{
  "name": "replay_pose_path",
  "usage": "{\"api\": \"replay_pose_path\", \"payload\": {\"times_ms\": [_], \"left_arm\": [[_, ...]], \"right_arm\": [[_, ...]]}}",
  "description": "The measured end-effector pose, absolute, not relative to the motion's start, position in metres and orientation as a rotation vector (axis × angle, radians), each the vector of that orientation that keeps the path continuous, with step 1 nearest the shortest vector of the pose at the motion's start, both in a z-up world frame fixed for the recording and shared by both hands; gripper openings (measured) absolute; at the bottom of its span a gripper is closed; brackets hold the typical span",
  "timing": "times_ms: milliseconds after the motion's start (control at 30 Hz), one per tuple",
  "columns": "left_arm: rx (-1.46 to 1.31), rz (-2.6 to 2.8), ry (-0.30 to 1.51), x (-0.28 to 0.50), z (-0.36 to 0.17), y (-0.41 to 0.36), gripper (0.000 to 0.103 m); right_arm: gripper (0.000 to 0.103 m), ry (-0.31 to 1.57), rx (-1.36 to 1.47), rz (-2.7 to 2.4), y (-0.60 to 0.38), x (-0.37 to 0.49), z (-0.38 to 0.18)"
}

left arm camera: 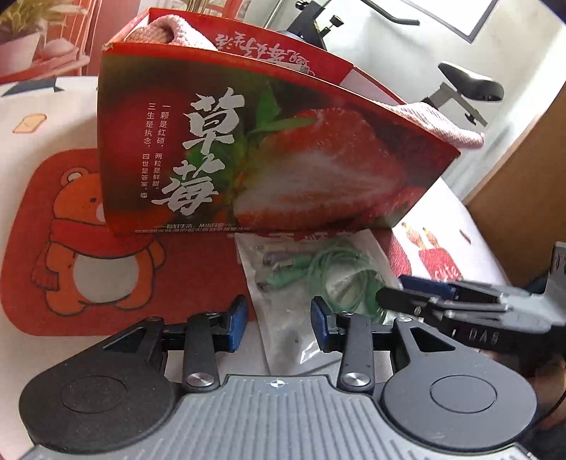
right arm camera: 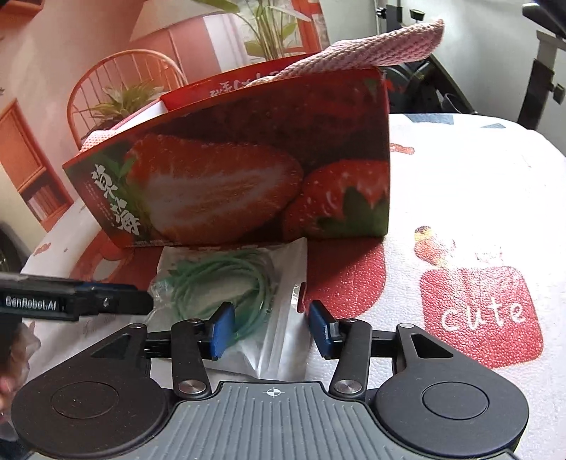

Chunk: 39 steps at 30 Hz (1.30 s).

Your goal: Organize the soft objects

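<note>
A clear plastic bag (left arm camera: 283, 339) holding a coiled green cable (left arm camera: 339, 272) lies flat on the table in front of a red strawberry-print box (left arm camera: 283, 159). A pink knitted towel (left arm camera: 159, 32) sits in the box and hangs over its rim. My left gripper (left arm camera: 279, 325) is open, low over the bag's near end, with the bag between its blue pads (left arm camera: 237, 323). My right gripper (right arm camera: 270, 331) is open over the bag (right arm camera: 279, 339) too, its left pad by the green cable (right arm camera: 219, 283). Each gripper shows in the other's view: the right gripper (left arm camera: 406, 292), the left gripper (right arm camera: 138, 297). The box (right arm camera: 230, 177) and towel (right arm camera: 371, 53) stand just behind.
The tablecloth (right arm camera: 460, 198) is white with red prints: a bear patch (left arm camera: 88, 240) to the left, a "cute" patch (right arm camera: 481, 311) to the right. A wooden panel (left arm camera: 523, 184) stands at the right. An orange chair (right arm camera: 116, 81) and exercise equipment (left arm camera: 470, 85) are beyond the table.
</note>
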<state>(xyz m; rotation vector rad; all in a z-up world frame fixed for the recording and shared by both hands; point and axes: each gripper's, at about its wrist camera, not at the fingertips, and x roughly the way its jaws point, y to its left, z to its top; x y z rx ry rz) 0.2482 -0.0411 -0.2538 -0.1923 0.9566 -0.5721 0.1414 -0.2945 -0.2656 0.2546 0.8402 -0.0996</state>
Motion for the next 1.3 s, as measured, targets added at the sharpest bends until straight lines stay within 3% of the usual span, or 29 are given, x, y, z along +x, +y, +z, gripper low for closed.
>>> {"api": "replay_pose_path", "payload": {"times_ms": [267,900,1000,1133,1300], "left_arm": [[-0.312,-0.583,0.997,0.272,-0.259,-0.042,0.041],[-0.138,-0.525,0.93,0.287,-0.255,-0.052,0.039],[-0.128,-0.533,0.924,0.293,-0.255,-0.059,0.043],[-0.142,-0.562,0.931,0.297,-0.255,-0.066,0.06],[-0.188,-0.618,0.959,0.289,-0.256,-0.067,0.06]], "right_arm": [[0.04,0.832,0.222,-0.056,-0.287,0.148,-0.267],[0.036,0.813,0.238,-0.044,-0.29,0.144,-0.268],[0.036,0.812,0.236,-0.043,-0.29,0.143,-0.268],[0.036,0.811,0.239,-0.042,-0.291,0.142,-0.268],[0.036,0.808,0.243,-0.042,-0.291,0.142,-0.268]]}}
